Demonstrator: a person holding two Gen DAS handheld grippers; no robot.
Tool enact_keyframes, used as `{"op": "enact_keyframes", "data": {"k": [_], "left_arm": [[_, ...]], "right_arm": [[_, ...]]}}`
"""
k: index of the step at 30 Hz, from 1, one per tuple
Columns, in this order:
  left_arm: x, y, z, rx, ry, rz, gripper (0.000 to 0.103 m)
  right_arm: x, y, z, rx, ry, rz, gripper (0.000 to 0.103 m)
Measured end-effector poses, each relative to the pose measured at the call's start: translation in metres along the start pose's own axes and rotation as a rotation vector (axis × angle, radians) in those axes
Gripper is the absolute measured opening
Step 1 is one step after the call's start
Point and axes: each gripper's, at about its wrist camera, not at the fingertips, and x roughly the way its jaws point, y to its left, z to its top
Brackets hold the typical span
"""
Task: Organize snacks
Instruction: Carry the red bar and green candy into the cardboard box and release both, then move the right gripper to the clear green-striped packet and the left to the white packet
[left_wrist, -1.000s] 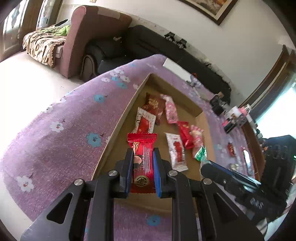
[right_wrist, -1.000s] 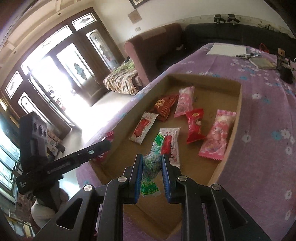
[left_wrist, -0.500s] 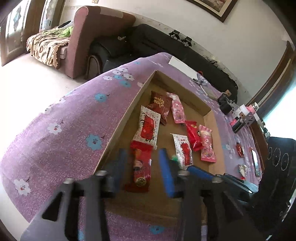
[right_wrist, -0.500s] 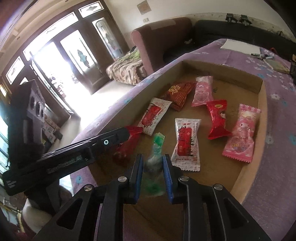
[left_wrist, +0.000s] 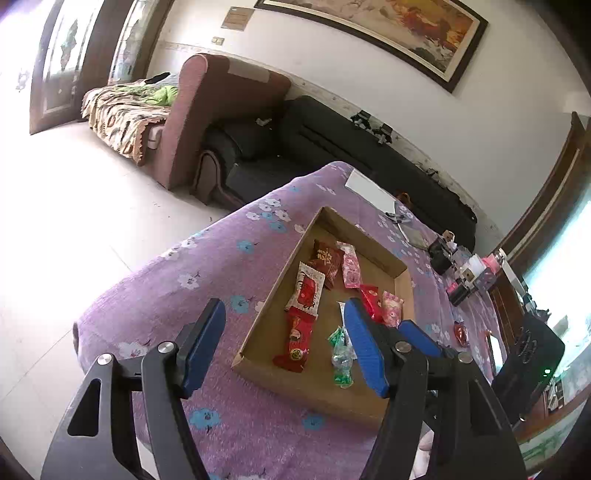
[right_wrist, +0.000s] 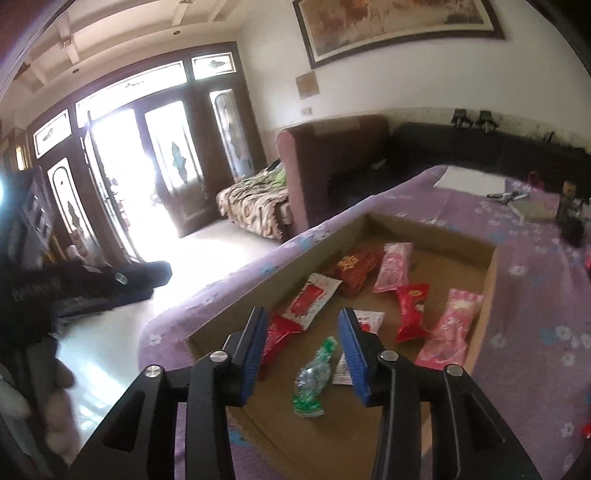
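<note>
Purple cloth (left_wrist: 229, 266) around box (left_wrist: 402, 275); both grippers (left_wrist: 284, 345) (right_wrist: 303, 350) just opened, empty; green candy (right_wrist: 312, 373) nr front edge.

A maroon armchair (left_wrist: 221, 110) adjoins a black sofa (left_wrist: 332, 147) under 1 framed painting (left_wrist: 388, 33).

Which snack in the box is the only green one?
The green candy, a clear twist wrapper with green ends, lying at the near end of the box beside the long red packet; the others are red, pink or white.

Snack packets (left_wrist: 305, 293) crowd the cardboard tray (left_wrist: 260, 326); its near strip lies bare
</note>
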Motion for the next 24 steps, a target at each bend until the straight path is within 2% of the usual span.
{"op": "enact_keyframes", "data": {"k": [11,14,16,24], "left_arm": [[-0.016,-0.017,-0.009,0.041,0.003,0.02,0.067],[-0.021,-0.019,-0.01,0.04,-0.011,0.035,0.08],[-0.025,-0.02,-0.011,0.035,-0.023,0.035,0.081],[-0.028,-0.029,-0.017,0.055,0.012,-0.004,0.081]], "right_arm": [[-0.007,-0.022,0.002,0.076,-0.031,-0.036,0.042],[-0.007,-0.024,0.001,0.083,-0.032,-0.041,0.044],[-0.006,-0.024,0.001,0.084,-0.033,-0.045,0.045],[-0.011,-0.024,0.002,0.072,-0.059,-0.072,0.045]]}}
